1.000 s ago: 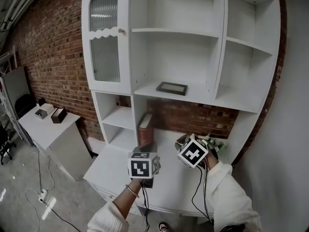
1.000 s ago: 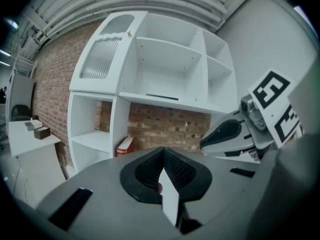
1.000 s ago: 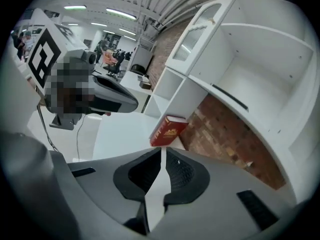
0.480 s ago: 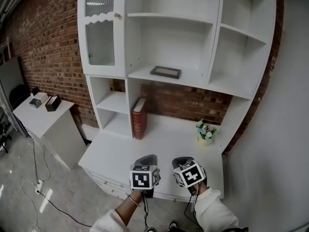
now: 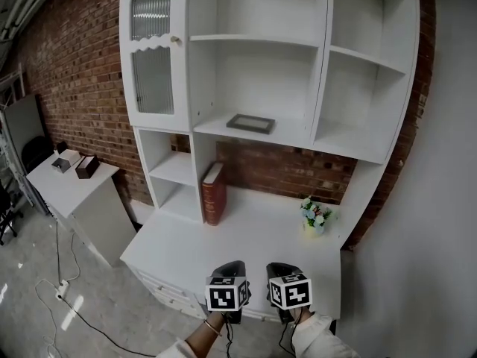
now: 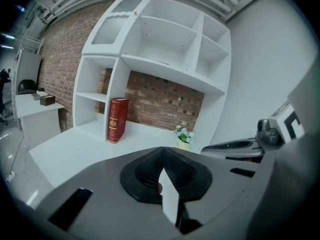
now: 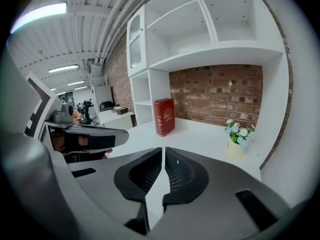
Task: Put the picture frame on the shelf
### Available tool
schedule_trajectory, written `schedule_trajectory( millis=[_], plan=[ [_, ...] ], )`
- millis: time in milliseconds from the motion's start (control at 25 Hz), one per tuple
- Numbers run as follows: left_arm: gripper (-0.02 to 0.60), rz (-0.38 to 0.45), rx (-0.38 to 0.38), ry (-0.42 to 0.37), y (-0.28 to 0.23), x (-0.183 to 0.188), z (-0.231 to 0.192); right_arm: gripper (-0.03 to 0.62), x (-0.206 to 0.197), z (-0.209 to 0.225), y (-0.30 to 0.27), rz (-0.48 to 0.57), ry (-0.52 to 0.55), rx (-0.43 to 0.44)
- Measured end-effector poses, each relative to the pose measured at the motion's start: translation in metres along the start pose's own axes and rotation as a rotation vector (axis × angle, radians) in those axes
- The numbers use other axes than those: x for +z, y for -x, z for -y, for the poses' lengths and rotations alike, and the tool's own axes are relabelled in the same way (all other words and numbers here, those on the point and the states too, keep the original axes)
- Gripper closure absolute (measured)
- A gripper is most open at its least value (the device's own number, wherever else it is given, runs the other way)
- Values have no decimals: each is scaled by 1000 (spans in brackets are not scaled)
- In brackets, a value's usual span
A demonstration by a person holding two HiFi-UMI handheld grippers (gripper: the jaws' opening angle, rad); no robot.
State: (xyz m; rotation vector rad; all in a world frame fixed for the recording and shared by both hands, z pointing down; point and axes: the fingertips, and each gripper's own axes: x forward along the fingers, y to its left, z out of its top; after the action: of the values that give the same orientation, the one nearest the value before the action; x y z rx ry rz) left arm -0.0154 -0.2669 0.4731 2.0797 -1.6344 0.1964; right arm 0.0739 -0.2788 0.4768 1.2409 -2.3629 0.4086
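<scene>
The dark picture frame lies flat on the middle shelf of the white shelf unit, well above and beyond both grippers. My left gripper and right gripper hang side by side at the front edge of the white desk top, pointing towards the unit. The left gripper is shut, with nothing between its pads. On the right gripper the jaws have just been closing; their tips meet and nothing is between them.
A red book stands upright by the lower left cubbies. A small flower pot sits at the desk's back right. A glass door closes the upper left compartment. A low white cabinet with small boxes stands left; cables lie on the floor.
Both grippers have sunk and drawn back from over the desk to its front edge. The right one has rolled upright. The picture frame has stayed on the shelf.
</scene>
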Motion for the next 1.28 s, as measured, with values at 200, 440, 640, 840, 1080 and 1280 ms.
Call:
schedule_trajectory(
  millis=[200, 440, 640, 840, 1080, 1280],
  plan=[
    [574, 0, 20, 9, -2, 0, 7, 559, -4, 7, 4, -3, -8, 21],
    [574, -16, 30, 9, -4, -6, 16, 569, -7, 14, 12, 19, -5, 8],
    [574, -18, 39, 12, -6, -9, 20, 569, -9, 21, 13, 20, -20, 11],
    [574, -22, 48, 17, -5, -10, 20, 569, -9, 19, 14, 16, -12, 16],
    [574, -36, 58, 27, -5, -17, 18, 569, -12, 18, 15, 11, -7, 14],
    [574, -32, 60, 29, -7, -15, 18, 569, -12, 22, 14, 9, -7, 5]
  ],
)
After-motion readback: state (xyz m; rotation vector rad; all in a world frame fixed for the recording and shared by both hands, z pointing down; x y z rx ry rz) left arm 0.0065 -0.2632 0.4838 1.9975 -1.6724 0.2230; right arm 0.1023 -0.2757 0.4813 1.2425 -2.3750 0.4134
